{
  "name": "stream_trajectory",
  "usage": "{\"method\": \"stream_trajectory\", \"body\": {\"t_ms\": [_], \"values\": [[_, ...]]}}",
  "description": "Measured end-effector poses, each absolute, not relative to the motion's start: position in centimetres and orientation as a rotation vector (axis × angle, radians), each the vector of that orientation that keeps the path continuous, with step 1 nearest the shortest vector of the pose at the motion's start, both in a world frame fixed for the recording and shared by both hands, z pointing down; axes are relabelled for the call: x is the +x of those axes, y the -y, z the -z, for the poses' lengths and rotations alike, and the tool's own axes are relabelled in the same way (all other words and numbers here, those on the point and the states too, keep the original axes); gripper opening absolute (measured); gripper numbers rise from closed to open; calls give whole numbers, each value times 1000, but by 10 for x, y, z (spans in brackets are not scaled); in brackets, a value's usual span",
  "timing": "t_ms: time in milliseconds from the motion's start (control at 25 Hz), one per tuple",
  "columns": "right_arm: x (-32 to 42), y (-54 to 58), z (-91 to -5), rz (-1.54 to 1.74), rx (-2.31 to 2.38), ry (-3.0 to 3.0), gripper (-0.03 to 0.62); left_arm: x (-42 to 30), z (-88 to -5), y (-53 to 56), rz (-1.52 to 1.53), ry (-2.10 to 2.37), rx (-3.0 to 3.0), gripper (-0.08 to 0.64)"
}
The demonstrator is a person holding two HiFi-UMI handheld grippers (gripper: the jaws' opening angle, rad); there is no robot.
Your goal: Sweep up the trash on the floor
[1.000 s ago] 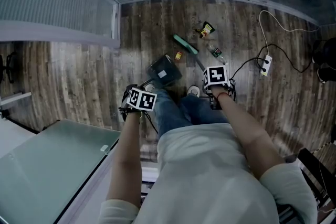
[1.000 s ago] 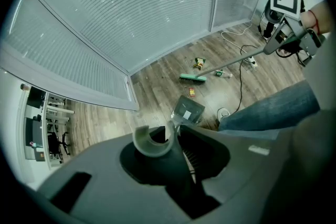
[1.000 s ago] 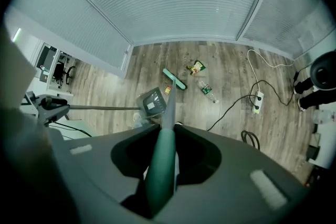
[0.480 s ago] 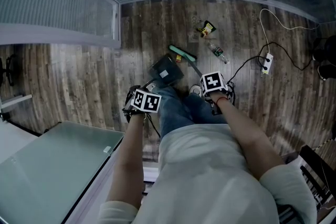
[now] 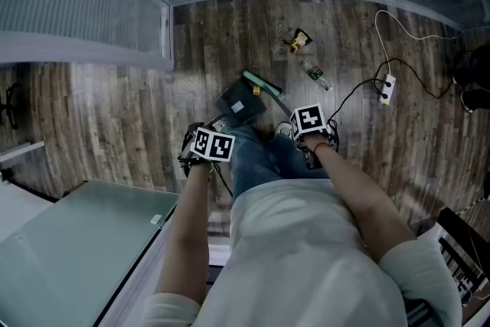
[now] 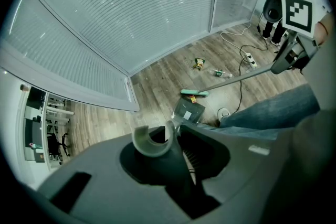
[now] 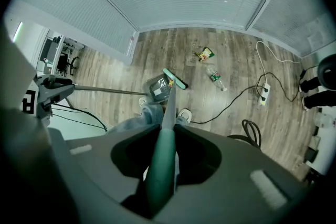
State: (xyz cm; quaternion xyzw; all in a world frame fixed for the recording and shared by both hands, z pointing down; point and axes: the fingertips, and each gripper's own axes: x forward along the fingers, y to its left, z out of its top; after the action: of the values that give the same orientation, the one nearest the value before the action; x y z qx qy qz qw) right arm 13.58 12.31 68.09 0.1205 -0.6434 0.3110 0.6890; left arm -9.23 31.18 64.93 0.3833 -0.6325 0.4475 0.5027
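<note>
Head view puts the trash on the wooden floor ahead of the person's shoes: a snack wrapper [image 5: 297, 40] lies farthest out, a small bottle [image 5: 315, 76] is nearer, and a yellow scrap [image 5: 256, 90] sits right at the broom head [image 5: 260, 82], by the mouth of the dustpan [image 5: 241, 103]. The right tool [image 7: 163, 160] is clamped on the green broom handle [image 7: 159, 176]. The left tool [image 6: 176, 149] is closed round the long dustpan handle [image 6: 177, 173].

Only the scrap looks about to go in; wrapper and bottle lie well apart from the pan. The pan hangs on a long stick, so its lip may lift or twist, and the scrap could then slide under it. A hard stroke could send the round bottle rolling toward the cable [image 5: 356, 92] and power strip [image 5: 387, 90], where the bristles might snag.
</note>
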Motion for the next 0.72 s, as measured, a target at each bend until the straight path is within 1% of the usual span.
{"method": "stream_trajectory", "body": {"t_ms": [720], "values": [[159, -183, -675, -866, 254, 1400, 95, -89, -649, -320, -1087, 1545, 940, 100]]}}
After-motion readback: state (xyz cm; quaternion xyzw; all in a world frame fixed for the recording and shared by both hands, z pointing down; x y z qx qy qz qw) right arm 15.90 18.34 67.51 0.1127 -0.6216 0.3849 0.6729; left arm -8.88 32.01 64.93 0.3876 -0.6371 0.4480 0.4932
